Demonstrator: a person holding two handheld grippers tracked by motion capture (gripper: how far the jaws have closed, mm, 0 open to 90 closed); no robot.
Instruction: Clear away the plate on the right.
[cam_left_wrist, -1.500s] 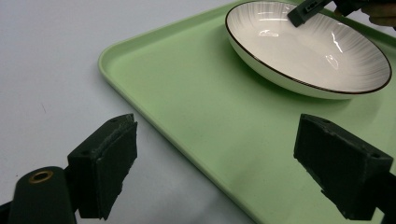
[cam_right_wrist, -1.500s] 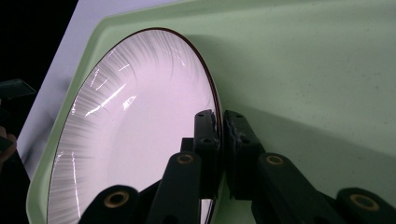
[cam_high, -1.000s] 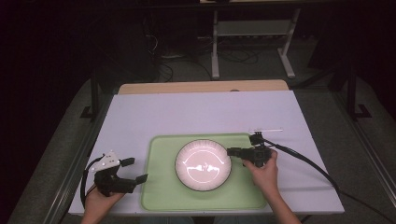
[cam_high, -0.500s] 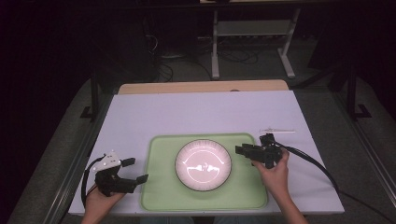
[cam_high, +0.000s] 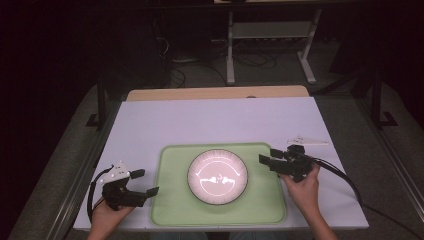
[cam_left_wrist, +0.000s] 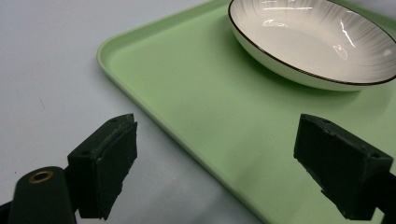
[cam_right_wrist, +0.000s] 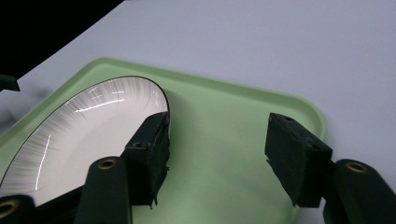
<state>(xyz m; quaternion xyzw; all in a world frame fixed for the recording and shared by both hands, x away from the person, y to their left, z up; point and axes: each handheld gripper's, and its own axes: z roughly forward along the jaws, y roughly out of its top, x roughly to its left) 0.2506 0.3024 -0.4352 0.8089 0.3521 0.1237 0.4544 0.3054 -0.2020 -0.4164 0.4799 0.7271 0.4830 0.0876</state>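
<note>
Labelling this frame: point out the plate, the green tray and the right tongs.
plate (cam_high: 217, 176), high view, centre of its white well.
green tray (cam_high: 172, 200), high view, bare floor left of the plate.
right tongs (cam_high: 266, 162), high view, midway between the open tips.

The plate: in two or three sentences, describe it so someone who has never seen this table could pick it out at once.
On the pale table lies a light green tray near the front edge. The plate sits in its middle: round, shallow, white, with fine radiating lines and a thin dark rim, the sole dish there.
</note>
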